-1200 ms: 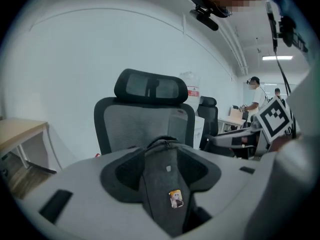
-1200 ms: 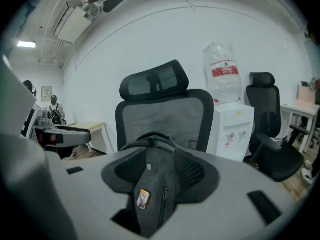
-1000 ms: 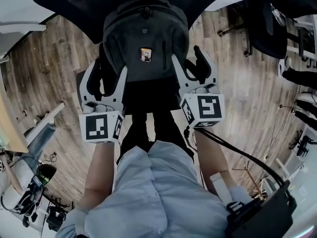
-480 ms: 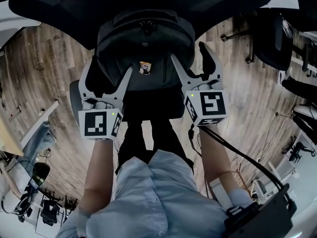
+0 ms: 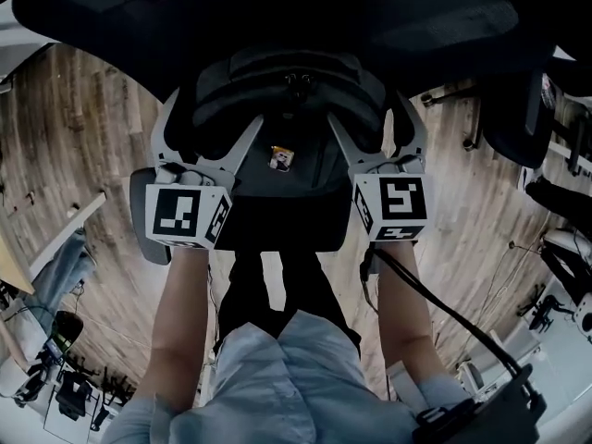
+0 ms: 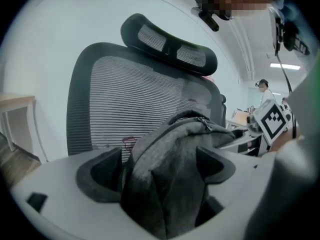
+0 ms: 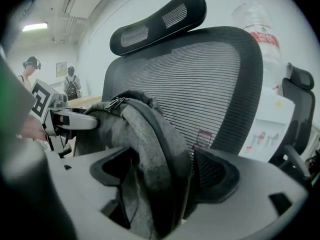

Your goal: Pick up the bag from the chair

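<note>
While the bag is straddled, unclamped, by the just-widened jaws of the left gripper and right gripper, both sides should be pinched evenly.

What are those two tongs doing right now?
Left tongs: open, just opened wider, bag between them.
Right tongs: open, just opened wider, bag between them.

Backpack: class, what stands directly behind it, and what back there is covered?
Behind the backpack stands the chair's mesh backrest, with the headrest above. The backpack covers the lower backrest, so whether it leans on the mesh cannot be seen.
</note>
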`<state>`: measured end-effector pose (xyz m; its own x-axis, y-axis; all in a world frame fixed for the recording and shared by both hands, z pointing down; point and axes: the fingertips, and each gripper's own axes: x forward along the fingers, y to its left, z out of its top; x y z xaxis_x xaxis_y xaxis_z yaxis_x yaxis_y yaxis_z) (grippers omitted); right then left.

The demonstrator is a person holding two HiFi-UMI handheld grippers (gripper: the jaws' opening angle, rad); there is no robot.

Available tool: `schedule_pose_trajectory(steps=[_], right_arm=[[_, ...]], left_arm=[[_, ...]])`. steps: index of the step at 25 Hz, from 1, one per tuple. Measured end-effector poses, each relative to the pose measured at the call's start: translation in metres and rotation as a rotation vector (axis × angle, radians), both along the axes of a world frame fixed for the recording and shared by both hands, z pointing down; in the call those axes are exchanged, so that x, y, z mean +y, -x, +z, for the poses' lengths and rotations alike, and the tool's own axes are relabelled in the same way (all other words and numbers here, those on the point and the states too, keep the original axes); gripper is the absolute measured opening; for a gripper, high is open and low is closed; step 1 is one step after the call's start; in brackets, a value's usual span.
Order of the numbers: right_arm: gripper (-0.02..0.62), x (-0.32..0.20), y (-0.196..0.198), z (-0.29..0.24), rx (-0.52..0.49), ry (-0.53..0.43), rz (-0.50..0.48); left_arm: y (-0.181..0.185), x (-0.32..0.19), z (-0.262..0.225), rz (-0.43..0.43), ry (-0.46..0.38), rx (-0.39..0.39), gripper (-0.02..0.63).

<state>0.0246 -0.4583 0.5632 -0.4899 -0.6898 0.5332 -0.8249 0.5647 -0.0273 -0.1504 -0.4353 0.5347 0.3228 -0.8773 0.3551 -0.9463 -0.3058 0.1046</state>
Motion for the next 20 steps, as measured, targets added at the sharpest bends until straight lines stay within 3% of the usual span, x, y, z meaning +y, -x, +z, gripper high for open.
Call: schedule_pose_trajectory(steps=[2, 6, 9, 20], right_arm=[[0.38, -0.002, 0.001, 0.003, 0.005, -0.001, 0.0], [0.382, -0.003, 0.003, 0.006, 0.019, -0.002, 0.002], [0.378, -0.002, 0.005, 0.007, 0.03, 0.007, -0.009], [0.235, 0.005, 0.004, 0.011, 0.009, 0.04, -0.039]], left_arm=[[0.0, -0.004, 0.008, 0.0, 0.022, 0.005, 0.454], [-0.004, -0.011, 0.024, 0.023, 0.045, -0.114, 0.453], [-0.003, -0.013, 0.027, 0.025, 0.049, -0.126, 0.446], [-0.005, -0.002, 0.025, 0.047, 0.063, -0.152, 0.291]])
